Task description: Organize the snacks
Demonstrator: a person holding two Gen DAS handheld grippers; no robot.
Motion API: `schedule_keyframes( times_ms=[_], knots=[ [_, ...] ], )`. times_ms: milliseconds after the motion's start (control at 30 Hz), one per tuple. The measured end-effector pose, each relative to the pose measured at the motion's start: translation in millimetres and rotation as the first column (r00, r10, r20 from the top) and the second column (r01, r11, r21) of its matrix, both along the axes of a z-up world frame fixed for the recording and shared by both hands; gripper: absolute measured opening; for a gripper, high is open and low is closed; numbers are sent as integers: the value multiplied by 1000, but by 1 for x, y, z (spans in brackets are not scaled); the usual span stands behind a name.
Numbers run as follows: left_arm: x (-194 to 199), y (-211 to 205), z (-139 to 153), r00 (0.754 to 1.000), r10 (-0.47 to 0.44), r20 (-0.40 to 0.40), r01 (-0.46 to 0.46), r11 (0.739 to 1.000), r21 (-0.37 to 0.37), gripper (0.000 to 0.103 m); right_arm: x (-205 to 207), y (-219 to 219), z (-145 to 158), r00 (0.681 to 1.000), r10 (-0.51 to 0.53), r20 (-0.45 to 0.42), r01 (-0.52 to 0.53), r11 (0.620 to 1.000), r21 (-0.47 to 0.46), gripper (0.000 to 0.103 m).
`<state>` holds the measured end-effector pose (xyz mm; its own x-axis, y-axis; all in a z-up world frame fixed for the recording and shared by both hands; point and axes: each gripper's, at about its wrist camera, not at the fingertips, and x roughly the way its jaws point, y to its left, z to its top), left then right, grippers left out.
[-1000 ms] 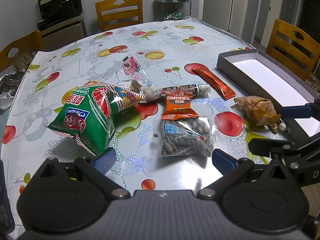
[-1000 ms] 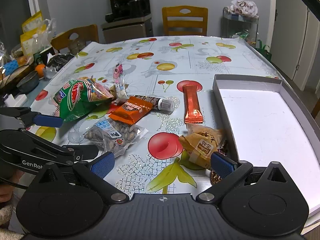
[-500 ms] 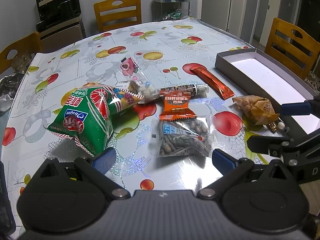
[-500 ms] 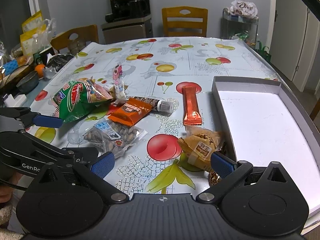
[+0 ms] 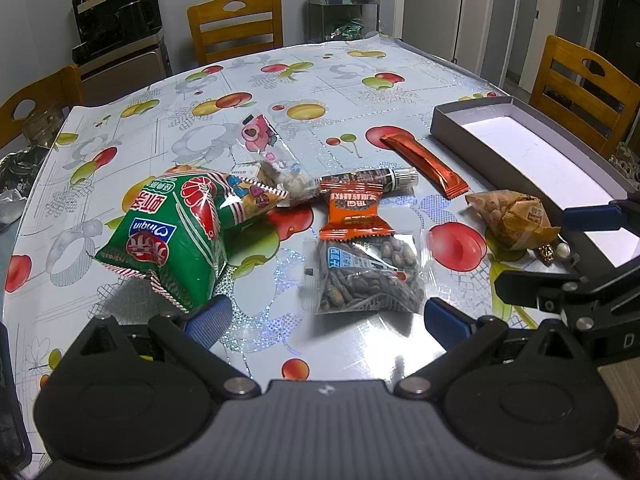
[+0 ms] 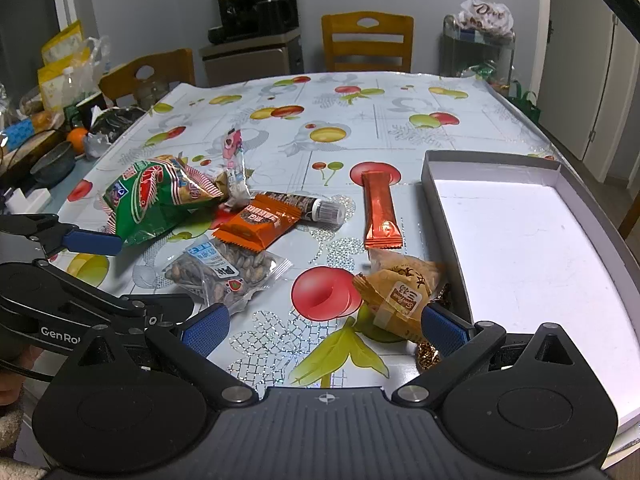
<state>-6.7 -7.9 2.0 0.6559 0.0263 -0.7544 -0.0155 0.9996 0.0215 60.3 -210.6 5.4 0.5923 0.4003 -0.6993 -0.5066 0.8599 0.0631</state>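
Note:
Several snacks lie on the fruit-print tablecloth: a green chips bag, a clear bag of sunflower seeds, an orange wafer pack, a red-orange stick pack, a brown-yellow nut pack, a dark tube pack and a clear candy bag. A grey box with a white floor stands at the right. My left gripper is open just before the seeds. My right gripper is open, its right finger beside the nut pack.
Wooden chairs stand around the table. A black appliance on a cabinet and a wire rack with a Dove bag are at the back. Clutter, an orange and a bowl sit off the left edge. A gold foil candy lies by the box.
Both grippers have drawn back slightly and risen; the snacks appear a little farther off. Nothing on the table has moved and both grippers stay open.

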Motion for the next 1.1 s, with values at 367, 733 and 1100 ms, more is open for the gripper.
schedule_keyframes(
  times_ms=[367,733,1100],
  knots=[
    [-1,0,-2,1000,-4,-2,4,1000,-1,103,0,0,-1,1000,-3,-1,3,1000,-1,103],
    [-1,-2,-3,1000,-6,-4,6,1000,4,103,0,0,-1,1000,-2,-3,2,1000,0,103],
    [-1,-2,-4,1000,-7,-5,7,1000,4,103,0,-1,-1,1000,-3,-4,3,1000,0,103]
  ],
)
